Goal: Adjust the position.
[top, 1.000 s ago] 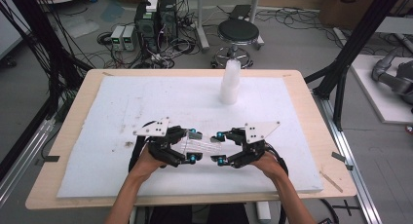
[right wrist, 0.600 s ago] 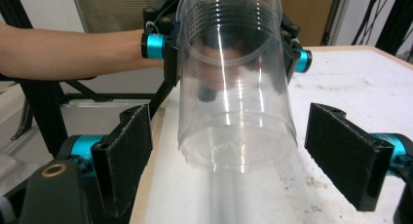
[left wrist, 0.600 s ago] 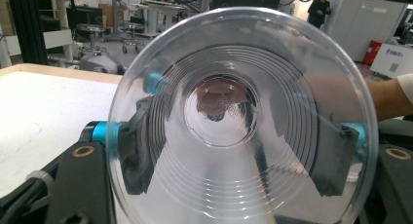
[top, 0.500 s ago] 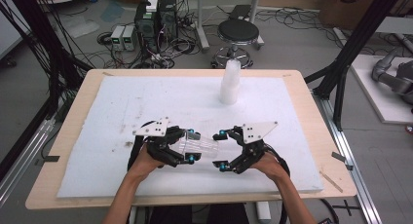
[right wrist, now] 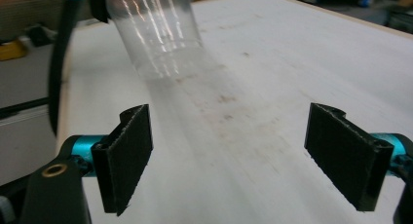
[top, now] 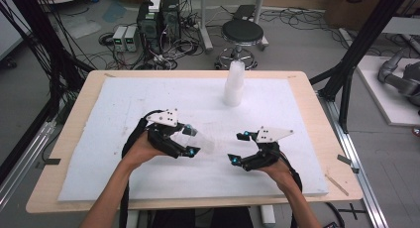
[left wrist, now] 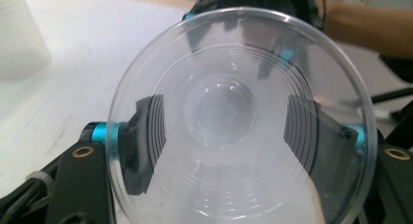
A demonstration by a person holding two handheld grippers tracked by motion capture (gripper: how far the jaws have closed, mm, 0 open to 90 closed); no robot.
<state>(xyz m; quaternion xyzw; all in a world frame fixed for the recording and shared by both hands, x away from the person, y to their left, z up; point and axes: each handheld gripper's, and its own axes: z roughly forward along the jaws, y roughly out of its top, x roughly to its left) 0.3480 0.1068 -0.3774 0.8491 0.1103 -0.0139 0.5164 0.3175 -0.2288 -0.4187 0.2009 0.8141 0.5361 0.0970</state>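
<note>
The left tongs point(top: 190, 140) clamp a clear ribbed plastic cup point(left wrist: 229, 117); the right tongs point(top: 239, 147), just opened, hold nothing. Probably separated cups: keep it level and squeeze lightly.

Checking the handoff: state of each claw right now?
Left claw: shut on the clear plastic cup, pads pressing its sides.
Right claw: open, jaws just opened, nothing between them; cup off ahead of it.

Open white mat point(top: 124, 109) all round; cup stack point(top: 234, 84) far side.
</note>
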